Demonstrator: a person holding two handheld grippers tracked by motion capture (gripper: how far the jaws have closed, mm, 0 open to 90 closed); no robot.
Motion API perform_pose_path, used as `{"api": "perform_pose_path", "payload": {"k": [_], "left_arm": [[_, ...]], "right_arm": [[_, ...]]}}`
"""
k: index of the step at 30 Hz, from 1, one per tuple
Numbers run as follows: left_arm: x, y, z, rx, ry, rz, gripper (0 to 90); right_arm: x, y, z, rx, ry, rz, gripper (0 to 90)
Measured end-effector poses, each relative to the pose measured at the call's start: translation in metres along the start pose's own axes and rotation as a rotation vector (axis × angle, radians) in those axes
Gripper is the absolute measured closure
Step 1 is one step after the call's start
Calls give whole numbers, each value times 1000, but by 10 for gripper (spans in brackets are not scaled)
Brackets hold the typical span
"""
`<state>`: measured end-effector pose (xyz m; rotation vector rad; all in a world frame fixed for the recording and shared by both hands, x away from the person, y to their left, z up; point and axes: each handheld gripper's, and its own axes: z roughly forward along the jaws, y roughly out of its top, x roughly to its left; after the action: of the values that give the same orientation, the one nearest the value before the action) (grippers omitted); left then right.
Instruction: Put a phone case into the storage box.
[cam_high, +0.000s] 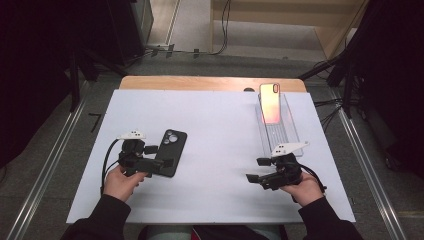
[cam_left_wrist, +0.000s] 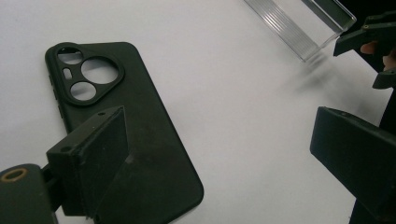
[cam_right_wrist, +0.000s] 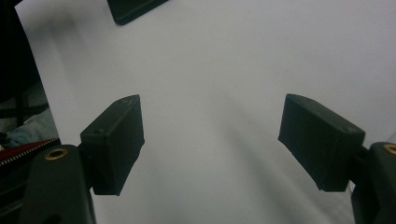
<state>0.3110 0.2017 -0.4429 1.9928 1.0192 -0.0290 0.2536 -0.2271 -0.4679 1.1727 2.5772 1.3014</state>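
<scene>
Wide bare white sheet (cam_high: 220, 150) between our two grippers, black phone case (cam_high: 171, 152) lying flat at left, clear tray (cam_high: 292, 132) with leaning phone (cam_high: 270, 102) far right

No readable text, label, brand, number or sign is showing on anything in these three views right now.

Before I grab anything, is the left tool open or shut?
Open. The left tool has its jaws wide apart, one over the black phone case, gripping nothing.
</scene>
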Motion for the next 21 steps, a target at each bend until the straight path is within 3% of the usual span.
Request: {"api": "perform_pose_path", "payload": {"k": [5, 13, 21], "left_arm": [[3, 1, 6, 19, 0, -29, 54], [10, 7, 17, 16, 22, -34, 55], [13, 14, 27, 14, 91, -26, 55]], "right_arm": [[2, -4, -3, -3, -4, -14, 202], [-2, -11, -10, -2, 0, 3, 201], [-4, -15, -13, 3, -16, 9, 201]]}}
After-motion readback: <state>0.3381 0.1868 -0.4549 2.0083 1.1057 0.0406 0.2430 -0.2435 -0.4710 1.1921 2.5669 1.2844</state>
